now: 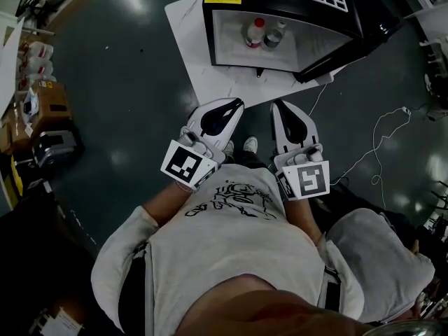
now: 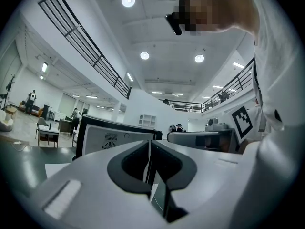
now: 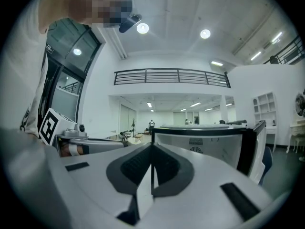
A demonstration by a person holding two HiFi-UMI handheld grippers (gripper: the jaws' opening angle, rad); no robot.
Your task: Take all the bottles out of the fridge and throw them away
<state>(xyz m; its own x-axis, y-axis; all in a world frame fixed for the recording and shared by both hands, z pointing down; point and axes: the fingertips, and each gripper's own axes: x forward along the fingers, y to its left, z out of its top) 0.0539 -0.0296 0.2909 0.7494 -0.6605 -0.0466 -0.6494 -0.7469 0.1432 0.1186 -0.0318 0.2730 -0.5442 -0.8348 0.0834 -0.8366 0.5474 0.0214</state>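
Note:
A black mini fridge [image 1: 280, 5] stands open on the floor ahead of me, its door [image 1: 350, 44] swung out to the right. Inside stand a red-capped bottle [image 1: 256, 32] and a second, paler bottle [image 1: 274, 33] beside it. My left gripper [image 1: 236, 104] and right gripper [image 1: 279, 106] are held side by side, pointing at the fridge and short of it. Both are shut with nothing between the jaws. The fridge's side [image 2: 112, 138] shows beyond the shut left gripper [image 2: 149, 149], and the fridge's top [image 3: 205, 140] beyond the shut right gripper [image 3: 152, 154].
The fridge rests on a white board [image 1: 210, 82] on the dark floor. A thin cable [image 1: 378, 142] loops across the floor at the right. Cardboard boxes and clutter [image 1: 42, 110] line the left side. My shoes [image 1: 250, 144] stand just behind the grippers.

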